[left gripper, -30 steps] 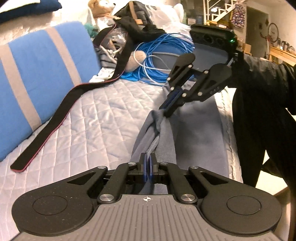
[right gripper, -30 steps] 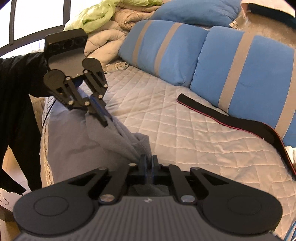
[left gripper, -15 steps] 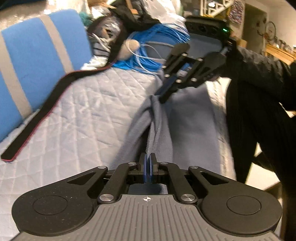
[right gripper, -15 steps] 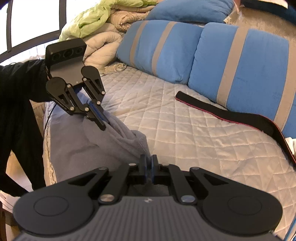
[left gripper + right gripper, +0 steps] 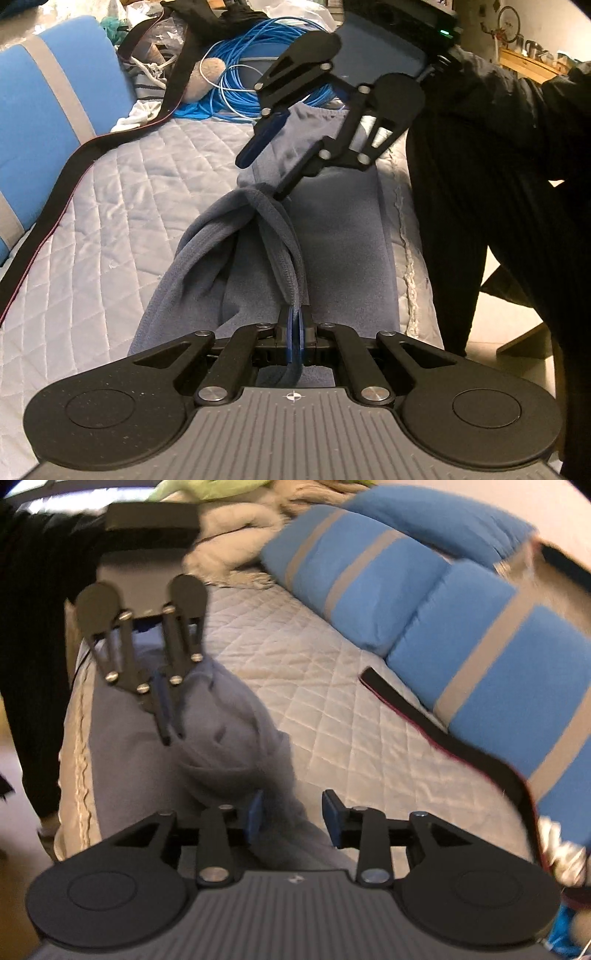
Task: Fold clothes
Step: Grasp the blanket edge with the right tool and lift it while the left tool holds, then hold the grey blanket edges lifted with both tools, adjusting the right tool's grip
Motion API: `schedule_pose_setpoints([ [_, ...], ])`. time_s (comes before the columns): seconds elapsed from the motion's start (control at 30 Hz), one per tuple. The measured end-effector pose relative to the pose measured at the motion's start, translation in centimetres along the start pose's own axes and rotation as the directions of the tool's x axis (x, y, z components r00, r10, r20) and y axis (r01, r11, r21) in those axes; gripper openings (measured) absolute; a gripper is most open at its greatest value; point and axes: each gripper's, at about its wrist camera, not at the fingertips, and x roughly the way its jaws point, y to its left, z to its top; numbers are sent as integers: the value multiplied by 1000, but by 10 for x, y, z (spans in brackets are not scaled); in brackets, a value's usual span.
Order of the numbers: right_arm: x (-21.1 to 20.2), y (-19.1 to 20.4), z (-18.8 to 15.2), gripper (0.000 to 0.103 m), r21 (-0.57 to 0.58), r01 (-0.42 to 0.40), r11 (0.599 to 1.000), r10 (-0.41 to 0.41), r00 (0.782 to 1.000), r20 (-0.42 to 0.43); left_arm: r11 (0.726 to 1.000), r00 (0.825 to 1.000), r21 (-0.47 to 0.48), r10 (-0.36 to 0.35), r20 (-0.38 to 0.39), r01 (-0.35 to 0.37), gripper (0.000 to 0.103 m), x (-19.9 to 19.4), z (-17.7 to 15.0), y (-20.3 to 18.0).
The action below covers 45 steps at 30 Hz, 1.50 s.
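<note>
The left gripper (image 5: 294, 334) has its two blue pads pressed together on a bunched edge of the grey fleece garment (image 5: 343, 254), while the right gripper (image 5: 291, 818) has its jaws opening, the pads apart with grey cloth lying between them but not pinched. From the left wrist view the right gripper (image 5: 266, 173) hangs over the far end of the garment, one blue-padded finger lifted clear of the fabric and the other dark finger down beside a raised fold. The garment itself lies lengthwise along the near edge of the quilted bed cover (image 5: 110, 229), flat on the side toward the person and gathered into a rope-like ridge running from one gripper to the other. A long black strap with a red edge (image 5: 74, 162) lies across the quilt, well apart from the garment. Beyond it are blue pillows with grey stripes (image 5: 491, 627), and at the far end of the bed a coil of blue cable (image 5: 236, 74) among other clutter (the right wrist view is blurred, so finer detail there is hard to tell). A person's black sleeve (image 5: 517, 103) reaches in behind the right gripper.
</note>
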Motion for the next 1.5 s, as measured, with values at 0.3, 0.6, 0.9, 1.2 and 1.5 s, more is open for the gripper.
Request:
schedule_pose_setpoints([
  [0.3,19,29,16,49,-166,15,986,-25,998,-60,1000,1000,1,-7,-12,7,3,4,0,-2],
  [0.6,27,34,16,7,-200,11,980,-28,996,-84,1000,1000,-16,12,17,-11,3,0,-2,2],
  [0.9,1,-3,-2,5,10,-20,1000,20,1000,22,988,993,-147,70,94,-55,3,-21,-5,34],
  [1.2,-10,-9,-14,4,95,-52,994,47,997,53,989,992,-138,63,111,-48,3,-31,-3,33],
  [1.5,-13,-7,-18,5,117,-65,991,59,997,50,1000,999,-8,-24,29,24,5,-24,6,7],
])
